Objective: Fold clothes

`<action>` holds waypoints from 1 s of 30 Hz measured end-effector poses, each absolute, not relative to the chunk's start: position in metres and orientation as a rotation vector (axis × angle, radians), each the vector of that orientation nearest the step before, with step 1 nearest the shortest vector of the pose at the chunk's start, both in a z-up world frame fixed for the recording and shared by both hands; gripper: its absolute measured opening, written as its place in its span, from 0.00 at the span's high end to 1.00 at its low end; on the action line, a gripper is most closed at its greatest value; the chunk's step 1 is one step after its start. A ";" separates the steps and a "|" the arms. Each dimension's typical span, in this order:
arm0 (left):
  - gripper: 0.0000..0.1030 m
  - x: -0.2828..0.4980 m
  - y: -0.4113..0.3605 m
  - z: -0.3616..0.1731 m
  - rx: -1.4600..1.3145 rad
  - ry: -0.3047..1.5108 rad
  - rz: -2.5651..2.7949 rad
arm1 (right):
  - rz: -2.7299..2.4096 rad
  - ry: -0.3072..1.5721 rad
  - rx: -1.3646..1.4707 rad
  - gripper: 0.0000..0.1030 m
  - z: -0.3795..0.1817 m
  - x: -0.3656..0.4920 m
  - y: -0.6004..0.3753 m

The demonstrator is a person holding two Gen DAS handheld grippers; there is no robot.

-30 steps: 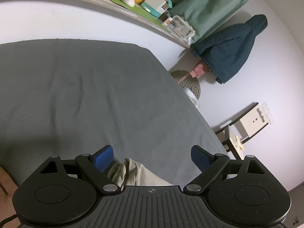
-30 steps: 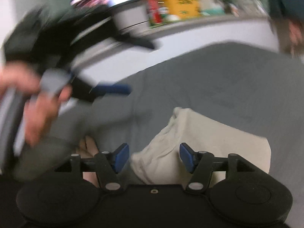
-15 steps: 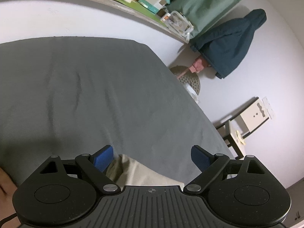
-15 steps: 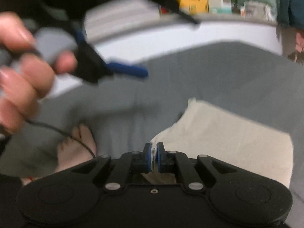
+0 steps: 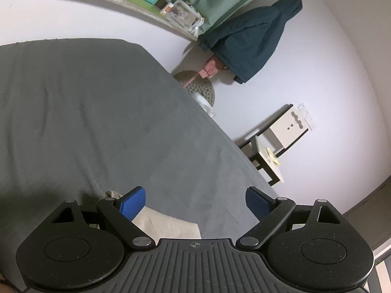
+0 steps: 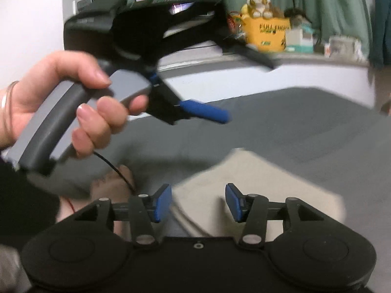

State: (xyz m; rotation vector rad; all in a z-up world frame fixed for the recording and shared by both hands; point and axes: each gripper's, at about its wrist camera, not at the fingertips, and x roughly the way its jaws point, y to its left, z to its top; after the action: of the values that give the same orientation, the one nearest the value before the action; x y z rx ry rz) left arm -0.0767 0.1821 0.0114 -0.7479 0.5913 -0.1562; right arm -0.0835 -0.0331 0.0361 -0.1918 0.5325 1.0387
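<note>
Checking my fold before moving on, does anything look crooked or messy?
Nothing stands out. The folded beige garment lies flat on the grey bedsheet with fairly straight edges, though the right wrist view is blurred.

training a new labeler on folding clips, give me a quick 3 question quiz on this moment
1. True or false: the left gripper grips the beige cloth.
2. What does the cloth lie on: A) a wooden floor, B) the grey bed sheet, C) a chair?
3. What lies between the pads of the right gripper?

Key:
1. False; it is wide open with nothing clamped.
2. B.
3. The cloth's near edge; the jaws are opening and the pads do not press on it.
</note>
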 end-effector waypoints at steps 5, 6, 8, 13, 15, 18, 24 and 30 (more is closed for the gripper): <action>0.13 -0.066 0.161 0.007 -0.620 0.651 -0.214 | 0.950 0.531 -0.236 0.51 0.036 -0.053 -0.066; 0.13 -0.062 0.153 0.007 -0.580 0.669 -0.225 | 0.940 0.536 -0.231 0.51 0.035 -0.046 -0.069; 0.13 -0.057 0.142 0.004 -0.492 0.696 -0.231 | 0.960 0.544 -0.202 0.51 0.029 -0.036 -0.072; 0.13 -0.046 0.116 -0.006 -0.276 0.755 -0.228 | 1.034 0.570 -0.113 0.51 0.012 -0.011 -0.076; 0.13 -0.041 0.111 -0.011 -0.226 0.795 -0.196 | 1.040 0.591 -0.094 0.50 0.005 -0.009 -0.076; 0.13 -0.034 0.110 -0.018 -0.210 0.864 -0.146 | 1.036 0.606 -0.099 0.46 -0.005 -0.008 -0.070; 0.13 -0.026 0.113 -0.024 -0.182 0.934 -0.100 | 1.037 0.571 -0.214 0.41 -0.015 -0.017 -0.059; 0.13 -0.032 0.120 -0.017 -0.174 0.952 -0.122 | 1.003 0.557 -0.270 0.40 -0.013 -0.024 -0.058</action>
State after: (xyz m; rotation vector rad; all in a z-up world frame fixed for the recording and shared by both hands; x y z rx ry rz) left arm -0.0317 0.1201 -0.0166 -0.1743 0.9517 -0.1218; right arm -0.0244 -0.0577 -0.0128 -0.2701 0.5570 1.0031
